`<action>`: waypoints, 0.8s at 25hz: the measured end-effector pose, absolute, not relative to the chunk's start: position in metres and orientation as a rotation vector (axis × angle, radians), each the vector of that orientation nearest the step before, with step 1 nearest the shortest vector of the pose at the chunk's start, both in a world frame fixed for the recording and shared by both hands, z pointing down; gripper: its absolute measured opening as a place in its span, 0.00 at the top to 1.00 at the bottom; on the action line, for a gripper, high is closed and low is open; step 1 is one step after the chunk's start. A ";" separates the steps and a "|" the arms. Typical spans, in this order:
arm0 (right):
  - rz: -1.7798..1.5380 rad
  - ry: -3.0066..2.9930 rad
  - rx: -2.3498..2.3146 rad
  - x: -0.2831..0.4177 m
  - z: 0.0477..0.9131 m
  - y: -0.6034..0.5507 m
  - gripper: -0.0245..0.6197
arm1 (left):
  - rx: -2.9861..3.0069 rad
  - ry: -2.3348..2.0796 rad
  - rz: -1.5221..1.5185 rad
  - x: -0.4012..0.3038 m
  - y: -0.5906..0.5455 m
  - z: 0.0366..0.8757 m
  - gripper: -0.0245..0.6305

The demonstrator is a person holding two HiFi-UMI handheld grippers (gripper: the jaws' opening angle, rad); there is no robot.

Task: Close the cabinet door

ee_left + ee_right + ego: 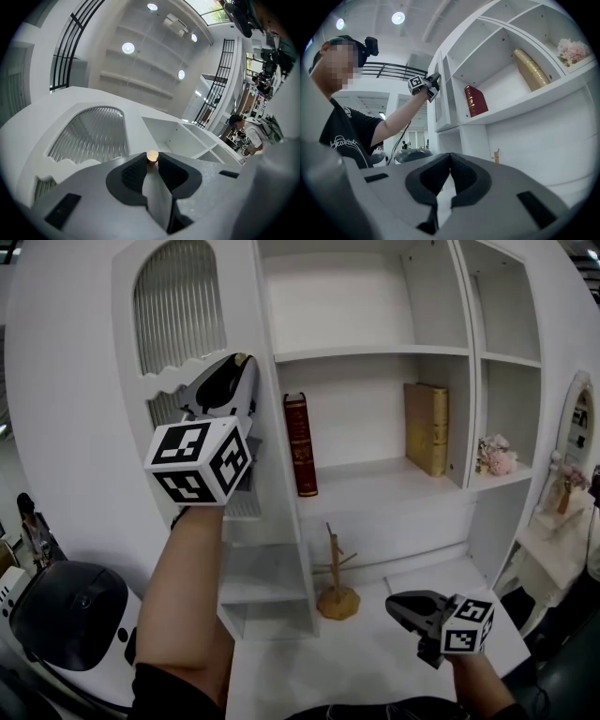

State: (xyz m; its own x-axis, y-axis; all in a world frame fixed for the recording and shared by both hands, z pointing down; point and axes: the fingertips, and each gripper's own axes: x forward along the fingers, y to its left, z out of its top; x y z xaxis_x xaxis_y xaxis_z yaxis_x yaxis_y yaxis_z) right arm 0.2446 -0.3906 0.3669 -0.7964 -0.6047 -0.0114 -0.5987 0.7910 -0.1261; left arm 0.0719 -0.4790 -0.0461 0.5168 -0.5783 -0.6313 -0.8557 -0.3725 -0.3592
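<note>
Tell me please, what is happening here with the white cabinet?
A person grips the small round knob of the cabinet door with the left hand-held gripper, its jaws closed on the knob. The door stands open, swung out from the white cabinet, so it is not yet closed. The right hand-held gripper is held low, jaws shut and empty.

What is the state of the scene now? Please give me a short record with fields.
door: open, arched ribbed window
left gripper: shut on the door's knob
right gripper: shut, empty, low over the counter
middle shelf: red book, tan book, both standing
right shelf: pink flowers
counter: small wooden stand
</note>
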 end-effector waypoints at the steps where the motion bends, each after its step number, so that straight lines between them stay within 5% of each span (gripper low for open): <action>1: -0.178 2.925 -0.978 0.245 0.367 -0.393 0.96 | -2.084 1.170 0.529 0.072 -0.482 -0.046 0.85; 20: -0.210 2.938 -0.908 0.251 0.379 -0.418 0.96 | -1.971 1.317 0.373 0.082 -0.530 -0.042 0.85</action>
State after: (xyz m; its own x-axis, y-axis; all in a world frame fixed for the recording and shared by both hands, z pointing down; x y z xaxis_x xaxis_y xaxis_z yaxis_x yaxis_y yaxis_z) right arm 0.2514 -0.4180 0.3786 -0.8249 -0.5651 -0.0167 -0.5569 0.8174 -0.1476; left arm 0.0819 -0.5305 -0.0423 0.4346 -0.6783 -0.5925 -0.8882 -0.2139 -0.4066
